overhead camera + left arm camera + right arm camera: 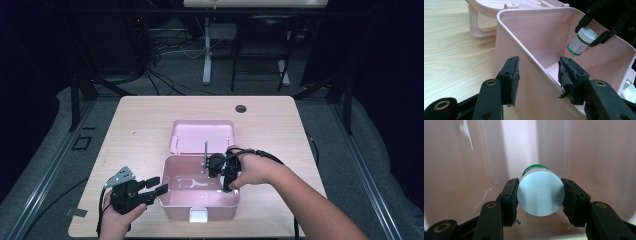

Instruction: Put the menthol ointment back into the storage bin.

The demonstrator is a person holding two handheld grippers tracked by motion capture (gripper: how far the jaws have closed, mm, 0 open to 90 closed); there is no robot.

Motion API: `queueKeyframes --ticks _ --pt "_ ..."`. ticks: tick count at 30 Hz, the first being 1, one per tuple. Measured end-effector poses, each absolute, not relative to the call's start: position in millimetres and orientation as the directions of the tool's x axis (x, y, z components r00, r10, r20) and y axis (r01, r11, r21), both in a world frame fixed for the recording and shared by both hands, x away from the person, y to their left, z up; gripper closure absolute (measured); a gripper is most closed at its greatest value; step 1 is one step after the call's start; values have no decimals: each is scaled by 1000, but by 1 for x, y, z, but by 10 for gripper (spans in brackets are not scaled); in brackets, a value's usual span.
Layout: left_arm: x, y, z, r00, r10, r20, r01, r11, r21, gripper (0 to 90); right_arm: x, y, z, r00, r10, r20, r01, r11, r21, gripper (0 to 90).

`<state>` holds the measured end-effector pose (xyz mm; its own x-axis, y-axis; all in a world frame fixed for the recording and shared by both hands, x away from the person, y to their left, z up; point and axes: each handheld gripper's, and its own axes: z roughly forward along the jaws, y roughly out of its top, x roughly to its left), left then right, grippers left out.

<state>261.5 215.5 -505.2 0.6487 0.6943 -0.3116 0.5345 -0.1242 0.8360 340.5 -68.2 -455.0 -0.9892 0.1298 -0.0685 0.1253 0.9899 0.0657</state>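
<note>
pink box open on counter; right claw clamped on white-capped bottle inside, left claw apart, straddling box wall.

The table is a rectangular top with rounded corners and a pale wood-grain surface. A round dark grommet hole sits near the far edge, right of centre. A pink box rests directly on the top, near the front edge and roughly at mid-width. Its hinged lid is open and lies back flat on the surface behind the box, inner face up. In the left gripper view, the lid's handle touches the wood beside the box wall. The table stands on grey carpeted floor, where dark cables lie beyond the far edge.
</note>
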Motion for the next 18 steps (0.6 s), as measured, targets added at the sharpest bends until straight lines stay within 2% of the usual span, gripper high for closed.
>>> queueKeyframes --ticks 18 --pt "262 215 -505 648 694 -312 535 -125 835 512 344 -63 -469 -989 126 -76 122 991 48 501"
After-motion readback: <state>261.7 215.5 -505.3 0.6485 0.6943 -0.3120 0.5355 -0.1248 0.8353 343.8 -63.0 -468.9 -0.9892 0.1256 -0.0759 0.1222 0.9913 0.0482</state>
